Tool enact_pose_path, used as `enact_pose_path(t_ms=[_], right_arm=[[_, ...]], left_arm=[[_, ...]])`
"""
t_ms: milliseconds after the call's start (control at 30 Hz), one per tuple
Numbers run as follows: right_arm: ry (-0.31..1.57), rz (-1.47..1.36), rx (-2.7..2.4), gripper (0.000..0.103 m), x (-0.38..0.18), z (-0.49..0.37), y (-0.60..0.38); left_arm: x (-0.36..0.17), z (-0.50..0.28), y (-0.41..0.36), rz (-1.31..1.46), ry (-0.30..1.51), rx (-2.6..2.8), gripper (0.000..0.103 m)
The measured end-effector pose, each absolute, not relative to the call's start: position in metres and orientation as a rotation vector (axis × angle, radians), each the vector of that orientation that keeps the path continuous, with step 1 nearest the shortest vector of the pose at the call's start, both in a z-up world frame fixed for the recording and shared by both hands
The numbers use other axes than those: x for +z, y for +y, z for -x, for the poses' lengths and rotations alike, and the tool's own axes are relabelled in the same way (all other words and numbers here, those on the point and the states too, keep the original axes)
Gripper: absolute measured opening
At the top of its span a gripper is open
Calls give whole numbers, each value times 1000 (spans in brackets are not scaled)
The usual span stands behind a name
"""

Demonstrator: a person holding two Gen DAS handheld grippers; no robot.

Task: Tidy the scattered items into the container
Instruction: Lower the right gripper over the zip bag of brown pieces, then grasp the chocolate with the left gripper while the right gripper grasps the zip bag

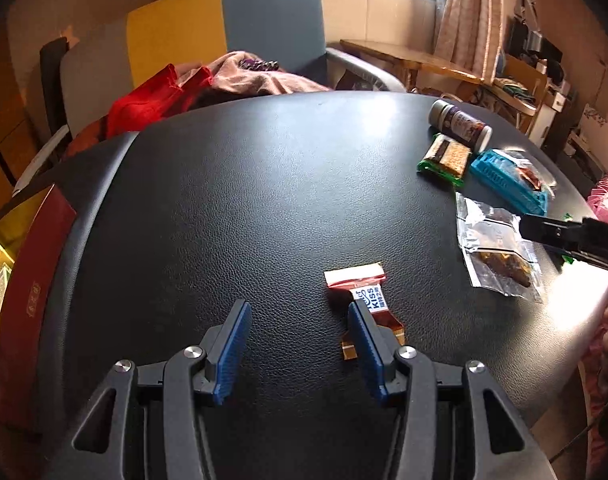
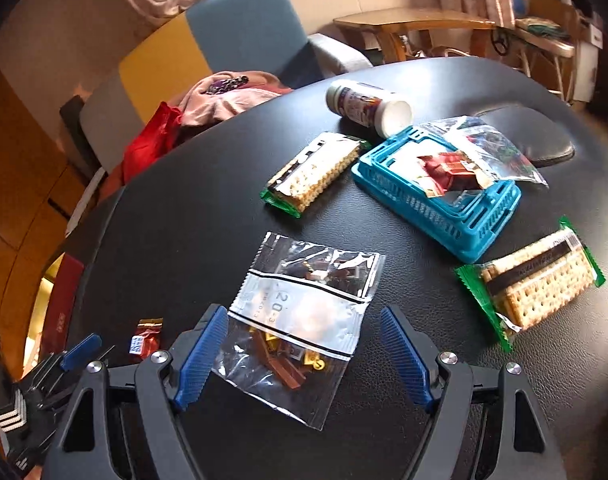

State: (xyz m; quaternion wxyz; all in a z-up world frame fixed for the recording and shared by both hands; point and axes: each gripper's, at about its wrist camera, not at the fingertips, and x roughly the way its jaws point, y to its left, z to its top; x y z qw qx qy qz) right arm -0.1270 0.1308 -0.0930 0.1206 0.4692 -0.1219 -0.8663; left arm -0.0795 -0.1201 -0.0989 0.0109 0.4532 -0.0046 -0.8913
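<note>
Clear bag [image 2: 299,332] between right gripper [image 2: 304,354] (agape)

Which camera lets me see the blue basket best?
The right wrist view. There the blue basket sits near the middle, big and whole, and you look down into it at a red packet and a clear bag. The left wrist view shows the basket small, far off at the right side.

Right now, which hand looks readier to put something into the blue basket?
Probably the right. Its gripper hangs open over the clear bag, with the blue basket just beyond. The left gripper is open near a small candy, farther from the basket.
</note>
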Motion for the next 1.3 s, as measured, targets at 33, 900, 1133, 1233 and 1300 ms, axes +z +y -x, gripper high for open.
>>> enact_pose_path(t_ms=[33, 900, 1133, 1233, 1300], right_arm=[[-359, -1379, -2536, 79, -94, 128, 130], [-224, -1441, -2678, 81, -113, 138, 106], [-153, -1436, -2682, 81, -115, 142, 97], [-148, -1439, -2680, 81, -115, 145, 95], [-136, -1438, -2677, 81, -116, 146, 94]], left_arm=[[-99, 80, -120, -1417, -14, -2772, 52], [-105, 87, -120, -1413, -14, -2697, 52], [-107, 92, -120, -1436, 21, -2722, 52], [-108, 95, -119, -1446, 12, -2723, 52], [-106, 96, -118, -1443, 19, -2730, 52]])
